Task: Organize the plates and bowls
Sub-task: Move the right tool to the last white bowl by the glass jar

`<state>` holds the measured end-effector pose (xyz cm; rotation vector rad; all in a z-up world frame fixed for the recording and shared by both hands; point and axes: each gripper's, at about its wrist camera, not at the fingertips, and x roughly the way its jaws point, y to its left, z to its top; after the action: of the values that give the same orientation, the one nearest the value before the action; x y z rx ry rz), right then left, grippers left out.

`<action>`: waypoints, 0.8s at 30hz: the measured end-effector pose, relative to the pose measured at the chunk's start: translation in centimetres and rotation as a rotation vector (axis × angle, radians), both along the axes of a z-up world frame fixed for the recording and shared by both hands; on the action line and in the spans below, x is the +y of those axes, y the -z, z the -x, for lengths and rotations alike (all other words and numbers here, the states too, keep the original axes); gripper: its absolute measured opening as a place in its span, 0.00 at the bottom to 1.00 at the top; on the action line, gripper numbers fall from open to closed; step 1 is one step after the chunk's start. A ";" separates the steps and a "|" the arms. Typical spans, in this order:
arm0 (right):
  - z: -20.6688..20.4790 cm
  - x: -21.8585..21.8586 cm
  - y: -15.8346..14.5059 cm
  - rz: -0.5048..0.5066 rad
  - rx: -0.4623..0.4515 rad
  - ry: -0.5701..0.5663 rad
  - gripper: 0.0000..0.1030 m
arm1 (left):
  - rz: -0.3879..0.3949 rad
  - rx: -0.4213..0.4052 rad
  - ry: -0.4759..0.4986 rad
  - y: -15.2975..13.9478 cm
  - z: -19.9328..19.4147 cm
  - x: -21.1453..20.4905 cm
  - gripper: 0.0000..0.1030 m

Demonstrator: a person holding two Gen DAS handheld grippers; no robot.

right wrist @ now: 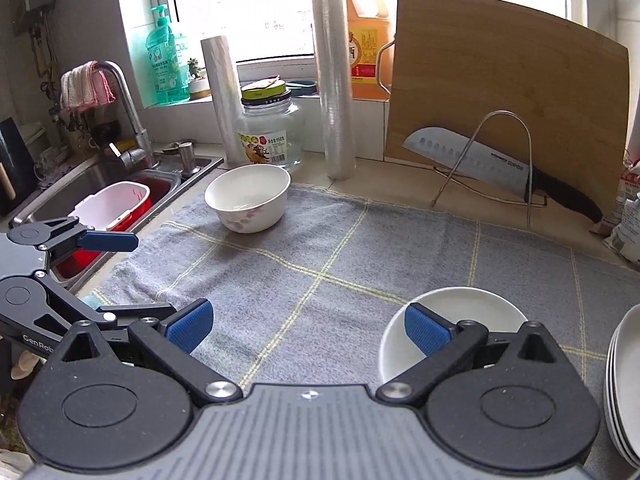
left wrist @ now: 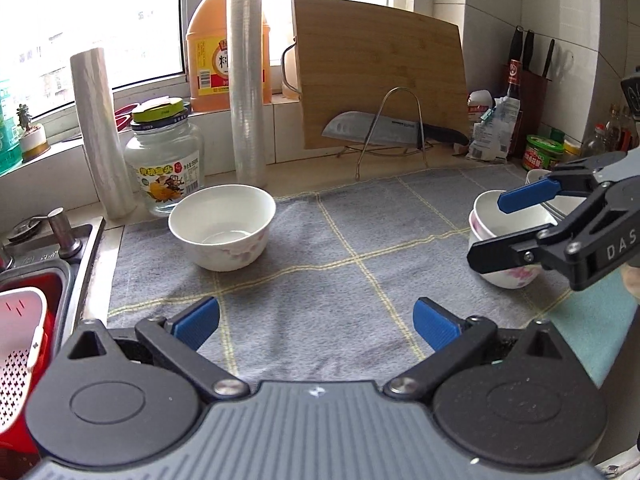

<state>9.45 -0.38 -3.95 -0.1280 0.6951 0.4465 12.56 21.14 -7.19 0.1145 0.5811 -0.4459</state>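
White porcelain with a faint pink flower print: a lone bowl sits upright at the far left of the grey checked towel on the counter, just in front of a glass jar and near the sink. It lies ahead and left of the left tool, whose jaws are spread and hold nothing; that tool looks the nearer one. The right tool, also spread, straddles the rim of the stacked bowls at the towel's right side, beside a pile of plates. Open towel lies between lone bowl and stack, so a carry across looks unobstructed; the jar and a film roll crowd the bowl's far side.
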 end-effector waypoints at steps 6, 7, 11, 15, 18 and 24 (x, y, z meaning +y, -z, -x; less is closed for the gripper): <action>-2.1 7.3 2.5 0.103 0.013 0.011 1.00 | -0.014 0.012 0.072 1.0 -3.2 5.1 0.99; -2.4 8.1 3.1 0.108 0.019 0.011 1.00 | -0.015 0.015 0.077 1.1 -3.6 5.6 0.99; -3.9 10.5 5.1 0.131 0.060 0.017 1.00 | -0.012 0.013 0.092 1.1 -5.3 7.1 0.99; -5.3 11.7 6.4 0.145 0.080 0.024 1.00 | -0.002 0.027 0.083 1.3 -6.6 7.6 0.99; -6.4 12.0 6.8 0.140 0.081 0.009 1.00 | -0.007 0.051 0.065 1.6 -7.5 7.6 0.99; -8.6 12.4 7.9 0.122 0.095 -0.014 1.00 | 0.001 0.074 0.055 1.6 -8.9 6.9 0.99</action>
<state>18.04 12.03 -11.90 -0.2275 0.8158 0.4262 21.48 28.07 -8.75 0.1141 0.6517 -0.5055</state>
